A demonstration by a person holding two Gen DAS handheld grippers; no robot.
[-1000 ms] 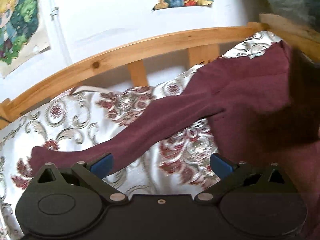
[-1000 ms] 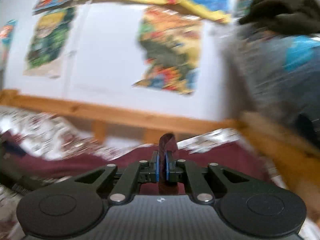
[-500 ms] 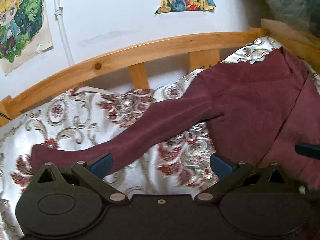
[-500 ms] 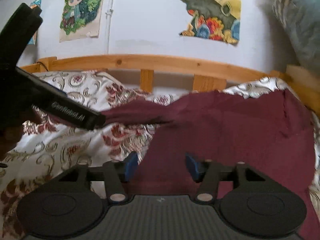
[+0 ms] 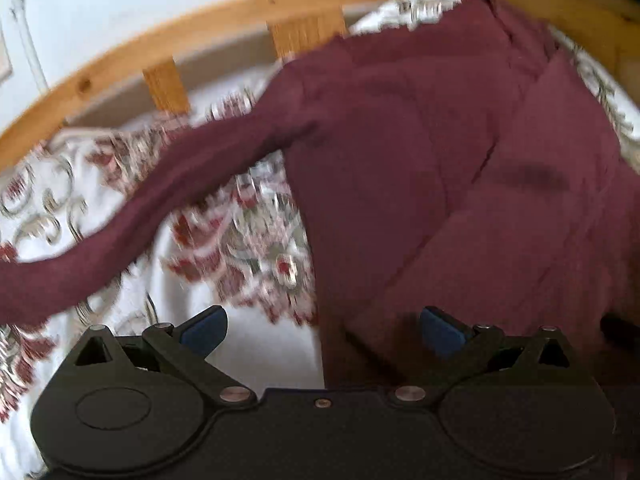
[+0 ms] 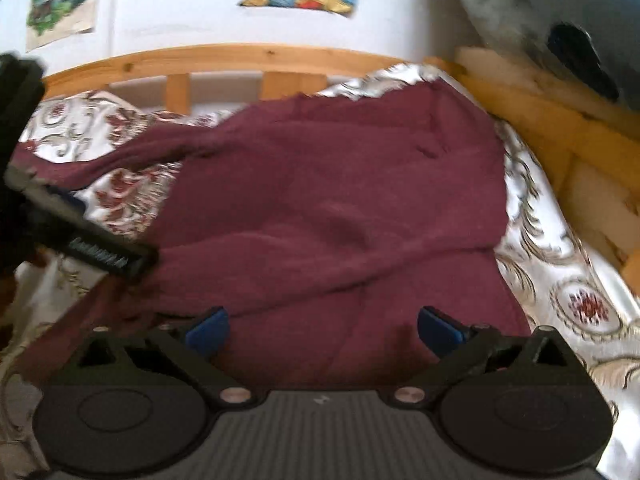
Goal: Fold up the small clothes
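Maroon knit long-sleeved garment (image 6: 332,200) lies on the patterned bedspread (image 6: 560,264) with one side folded inward; right hand-held gripper (image 6: 323,330), jaws just opened, and left hand-held gripper (image 5: 323,330) both stand released, so next grasp the outstretched sleeve (image 5: 168,196).

Both wrist views close, angled down; share maroon garment (image 5: 400,152), headboard (image 6: 224,56).

Soft daylight, motion blur, fisheye warp
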